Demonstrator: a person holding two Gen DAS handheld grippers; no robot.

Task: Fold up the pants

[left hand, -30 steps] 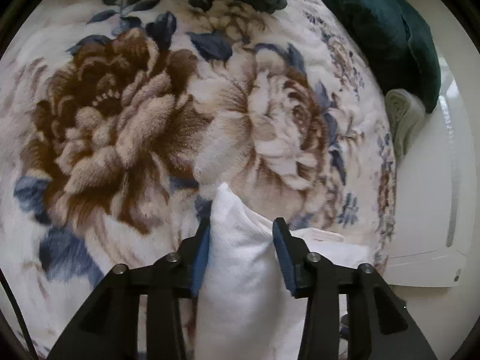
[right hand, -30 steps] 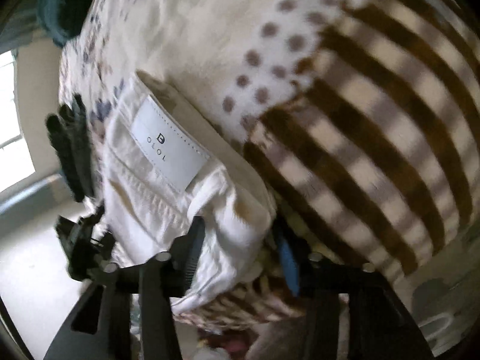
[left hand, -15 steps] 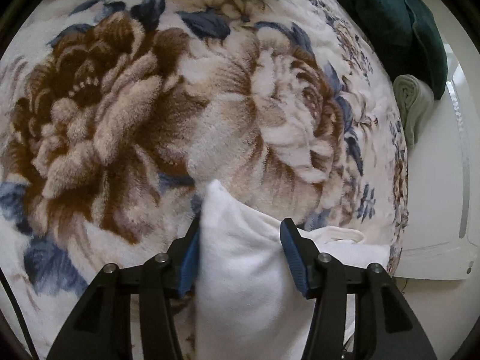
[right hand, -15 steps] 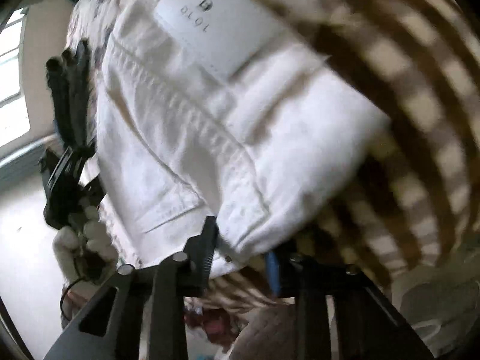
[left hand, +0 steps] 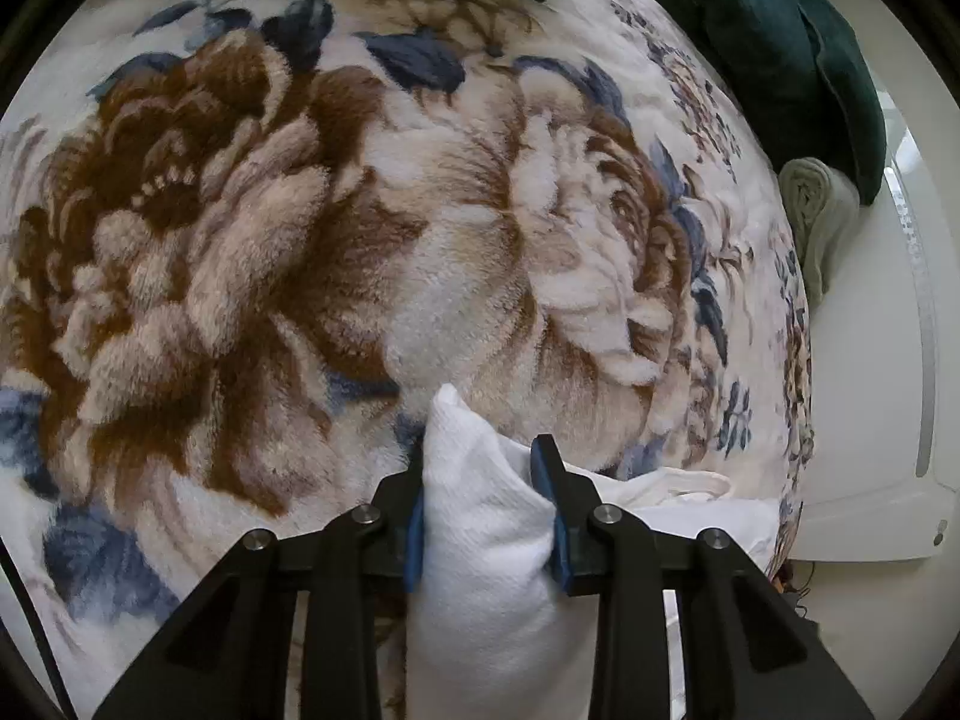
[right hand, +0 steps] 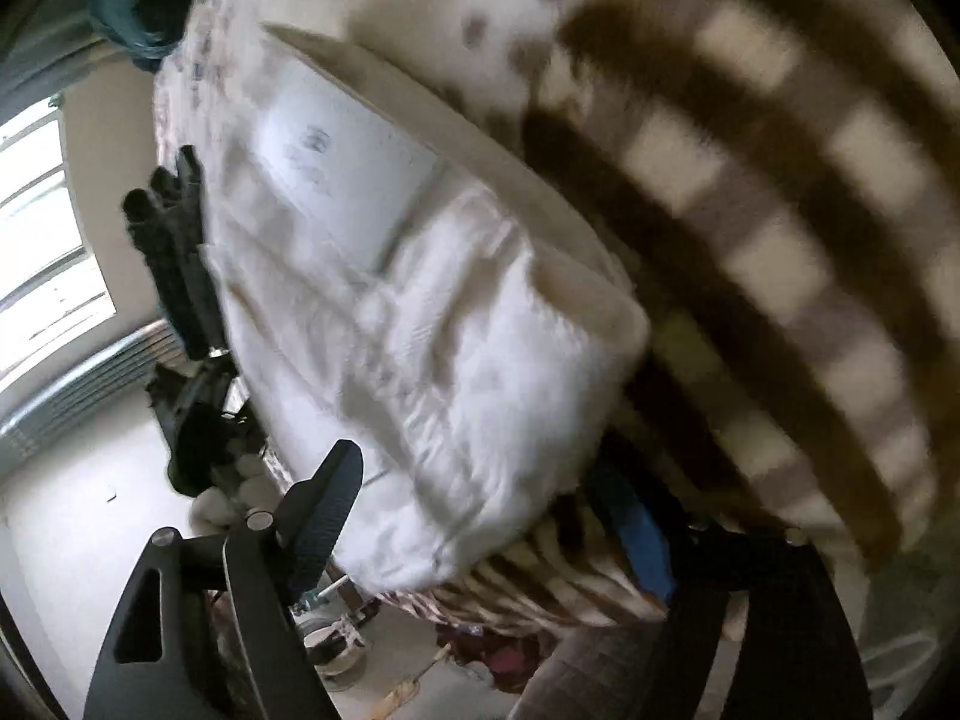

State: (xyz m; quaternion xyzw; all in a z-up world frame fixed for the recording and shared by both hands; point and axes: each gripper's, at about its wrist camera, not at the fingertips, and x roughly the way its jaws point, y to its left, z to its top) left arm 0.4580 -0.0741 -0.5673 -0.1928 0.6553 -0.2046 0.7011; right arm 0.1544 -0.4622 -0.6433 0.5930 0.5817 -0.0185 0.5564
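My left tool (left hand: 485, 501) has just squeezed tighter on a bunched corner of the soft white cotton pants (left hand: 480, 570) — so the fold stays put. My right tool (right hand: 480, 516) has just opened wide — the pants lie loose on the fluffy flowered bed blanket (left hand: 300, 228).

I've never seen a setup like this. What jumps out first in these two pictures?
The big plush blanket with its huge brown and beige flowers fills the left view. At its near edge, the left gripper pinches a bunch of the white pants. In the blurred right view, the right gripper has just sprung open around the folded pants, beside bold brown stripes.
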